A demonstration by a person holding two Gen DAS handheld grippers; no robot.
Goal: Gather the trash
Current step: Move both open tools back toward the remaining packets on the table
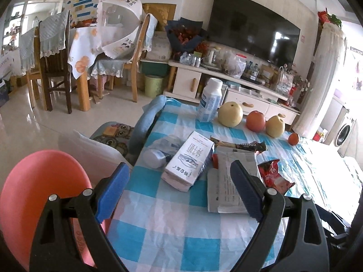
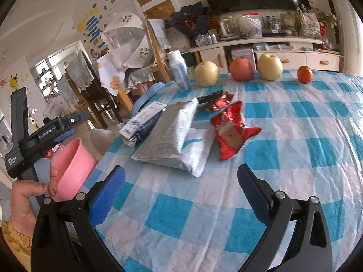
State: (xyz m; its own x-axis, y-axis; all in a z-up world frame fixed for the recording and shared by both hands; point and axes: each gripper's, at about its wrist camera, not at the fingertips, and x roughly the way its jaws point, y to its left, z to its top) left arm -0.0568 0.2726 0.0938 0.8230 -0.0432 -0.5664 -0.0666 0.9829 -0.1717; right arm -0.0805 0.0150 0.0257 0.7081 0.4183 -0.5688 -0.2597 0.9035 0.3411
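**Operator:** Blue pads (image 2: 254, 195) on my right gripper (image 2: 180, 192) stand wide apart with nothing between them, over bare checked tablecloth (image 2: 295, 136). My left gripper (image 1: 179, 190) is spread the same way, also holding nothing, at the table's near edge.

**Spotter:** Where's the trash?

**Operator:** Just ahead, in a loose pile: a white packet (image 2: 172, 133), a milk carton (image 1: 189, 158) beside it, a torn red wrapper (image 2: 231, 127), a dark coffee sachet (image 1: 240, 145). A pink bin (image 2: 72, 165) waits off the table's left edge.

**Spotter:** And the fruit behind?

**Operator:** Not trash, I'd say. I judge we're at the approach, nothing collected yet. Next I'd reach the right gripper forward, close on the packet's near edge, then carry it left to the bin.
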